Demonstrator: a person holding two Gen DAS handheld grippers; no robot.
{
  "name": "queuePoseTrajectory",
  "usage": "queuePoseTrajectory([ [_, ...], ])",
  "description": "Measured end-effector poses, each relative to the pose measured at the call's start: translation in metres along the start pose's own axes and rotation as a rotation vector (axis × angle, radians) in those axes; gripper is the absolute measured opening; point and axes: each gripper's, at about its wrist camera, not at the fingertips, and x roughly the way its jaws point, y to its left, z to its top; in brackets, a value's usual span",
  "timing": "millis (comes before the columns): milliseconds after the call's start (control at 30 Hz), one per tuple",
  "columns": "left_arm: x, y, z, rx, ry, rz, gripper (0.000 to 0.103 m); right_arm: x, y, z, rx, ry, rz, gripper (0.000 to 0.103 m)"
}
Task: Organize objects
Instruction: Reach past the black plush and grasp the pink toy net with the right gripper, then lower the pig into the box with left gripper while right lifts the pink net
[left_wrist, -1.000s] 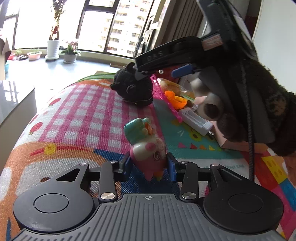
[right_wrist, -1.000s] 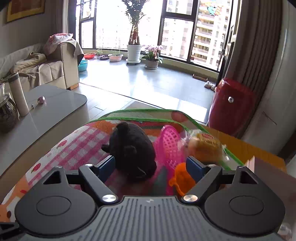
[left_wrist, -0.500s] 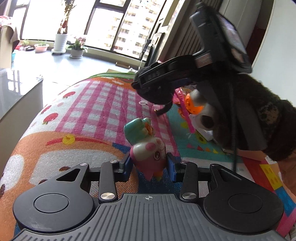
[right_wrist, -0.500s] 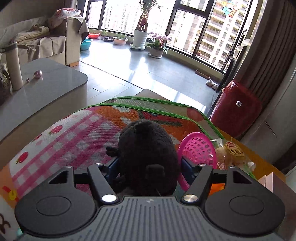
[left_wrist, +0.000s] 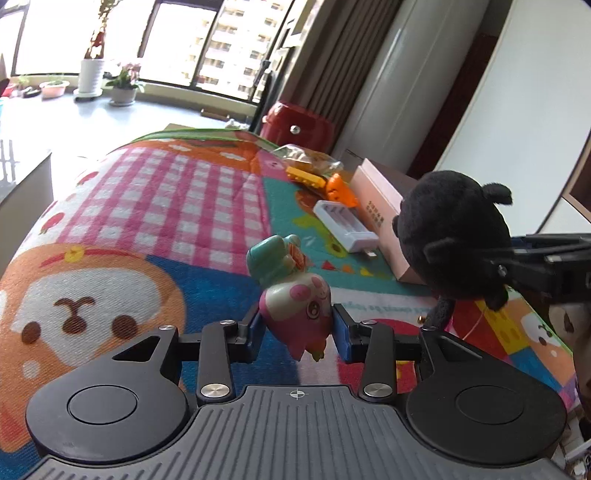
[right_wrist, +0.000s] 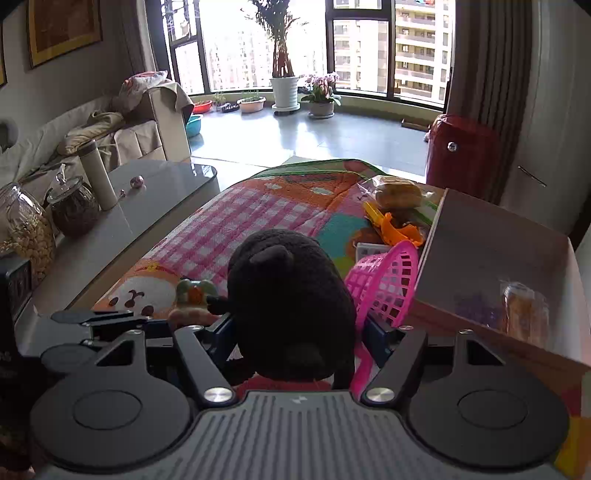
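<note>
One black plush (right_wrist: 291, 302) — one pig figurine (left_wrist: 295, 295) — one pink basket (right_wrist: 388, 284).

Daylight pours through a curved bay of dark-framed windows (right_wrist: 362, 44), with apartment towers beyond. Potted plants line the sill area, among them a tall plant in a white pot (right_wrist: 284, 90) and a pink-flowering one (right_wrist: 320, 107). The pale tiled floor (right_wrist: 295, 140) shines with glare. Brown-grey curtains (right_wrist: 487, 62) hang at the right, beside a red cabinet (right_wrist: 460, 151) (its knob catches the light). A draped sofa (right_wrist: 110, 129) sits at the left under a framed picture (right_wrist: 64, 27), near a glossy grey table (right_wrist: 122, 221) bearing glass jars (right_wrist: 74, 206).
</note>
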Motion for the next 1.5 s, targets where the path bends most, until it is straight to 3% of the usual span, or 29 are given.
queuePoseTrajectory([
  [200,0.000,-0.034,-0.005,0.075,0.022,-0.020,0.043,-0.045,-0.020,-0.051,0.113,-0.037,-0.015,0.071],
  [300,0.005,-0.046,-0.008,0.098,0.048,-0.022,0.043,-0.050,-0.036,-0.070,0.182,-0.037,-0.033,0.073],
  [433,0.013,-0.059,-0.010,0.128,0.081,-0.018,0.043,-0.051,-0.055,-0.093,0.256,-0.025,0.007,0.075],
  [567,0.014,-0.071,-0.008,0.164,0.093,-0.012,0.043,-0.048,-0.075,-0.109,0.297,-0.035,-0.096,0.078],
  [700,0.015,-0.079,-0.006,0.186,0.094,-0.002,0.043,-0.056,-0.085,-0.123,0.262,-0.083,-0.188,0.099],
  [833,0.018,-0.085,-0.008,0.201,0.108,-0.001,0.043,-0.062,-0.084,-0.132,0.221,-0.097,-0.201,0.099],
  [1100,0.019,-0.089,-0.011,0.211,0.117,0.000,0.043,-0.065,-0.090,-0.129,0.129,-0.156,-0.346,0.103],
  [1200,0.020,-0.091,-0.012,0.217,0.122,-0.003,0.043,-0.050,-0.099,-0.120,0.114,-0.147,-0.400,0.103],
  [1367,0.018,-0.095,-0.016,0.242,0.127,-0.006,0.043,-0.024,-0.106,-0.112,0.086,-0.083,-0.401,0.103],
  [1500,0.019,-0.094,-0.018,0.244,0.134,-0.005,0.043,-0.026,-0.102,-0.122,-0.018,-0.062,-0.500,0.103],
])
